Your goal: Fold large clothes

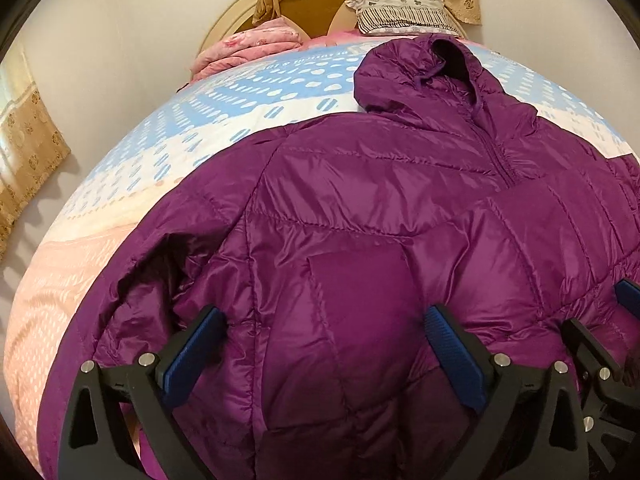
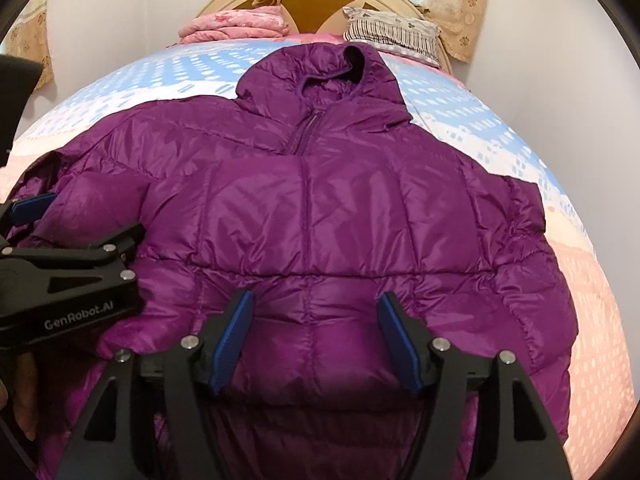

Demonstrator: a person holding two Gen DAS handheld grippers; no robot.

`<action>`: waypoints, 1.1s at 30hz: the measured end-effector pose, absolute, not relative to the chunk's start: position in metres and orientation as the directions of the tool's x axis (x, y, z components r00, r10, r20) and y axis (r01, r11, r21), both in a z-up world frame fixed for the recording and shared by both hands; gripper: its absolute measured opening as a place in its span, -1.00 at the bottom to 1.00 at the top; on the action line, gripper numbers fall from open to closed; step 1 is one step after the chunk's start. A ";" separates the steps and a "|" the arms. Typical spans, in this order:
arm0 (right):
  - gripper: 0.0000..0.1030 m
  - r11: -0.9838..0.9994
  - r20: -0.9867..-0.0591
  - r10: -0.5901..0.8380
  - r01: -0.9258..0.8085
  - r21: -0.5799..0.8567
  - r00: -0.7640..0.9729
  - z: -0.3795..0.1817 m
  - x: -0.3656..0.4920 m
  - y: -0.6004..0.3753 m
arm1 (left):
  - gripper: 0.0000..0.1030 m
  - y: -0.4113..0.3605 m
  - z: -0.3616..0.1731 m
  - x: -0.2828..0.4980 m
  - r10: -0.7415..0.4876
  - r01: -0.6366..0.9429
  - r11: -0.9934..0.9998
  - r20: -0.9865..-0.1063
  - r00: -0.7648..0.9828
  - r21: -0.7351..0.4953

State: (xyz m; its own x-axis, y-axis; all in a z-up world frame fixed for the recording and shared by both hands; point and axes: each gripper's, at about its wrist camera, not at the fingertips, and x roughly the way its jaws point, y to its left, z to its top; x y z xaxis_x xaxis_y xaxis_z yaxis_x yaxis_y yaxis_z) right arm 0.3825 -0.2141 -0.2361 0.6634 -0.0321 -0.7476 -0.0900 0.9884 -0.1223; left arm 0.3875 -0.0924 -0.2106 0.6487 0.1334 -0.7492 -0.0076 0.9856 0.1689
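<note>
Purple puffy jacket (image 2: 320, 200) flat, zipped, hood up-bed

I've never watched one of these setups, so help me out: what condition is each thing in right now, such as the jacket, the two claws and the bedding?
Purple jacket: spread front up, zipped, sleeves folded in.
Hood: lying flat.
Left gripper: open above the jacket.
Right gripper: open, holding nothing.
Pink blanket: folded.
Striped pillow: lying at the headboard.

Bedroom: bed (image 1: 120, 184), pillow (image 1: 404, 14) (headboard (image 1: 312, 4) behind).
</note>
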 end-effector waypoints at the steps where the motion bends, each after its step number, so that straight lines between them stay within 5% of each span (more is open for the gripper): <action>1: 0.36 0.988 -0.746 -0.035 -0.089 -0.125 0.665 -0.236 0.383 -0.214 | 0.97 -0.093 -0.211 0.388 0.131 -0.007 0.986 -0.751 0.647 0.166; 18: 0.39 0.992 -0.748 -0.010 -0.089 -0.092 0.663 -0.238 0.383 -0.218 | 0.98 -0.065 -0.181 0.372 0.129 -0.043 0.990 -0.730 0.671 0.136; 26: 0.46 0.991 -0.749 -0.035 -0.075 -0.112 0.662 -0.238 0.382 -0.216 | 0.97 0.036 -0.145 0.319 0.277 -0.200 0.961 -0.660 0.698 0.192; 33: 0.59 0.992 -0.754 -0.048 -0.057 -0.113 0.655 -0.232 0.381 -0.219 | 0.97 0.156 -0.148 0.246 0.390 -0.368 0.911 -0.686 0.615 0.188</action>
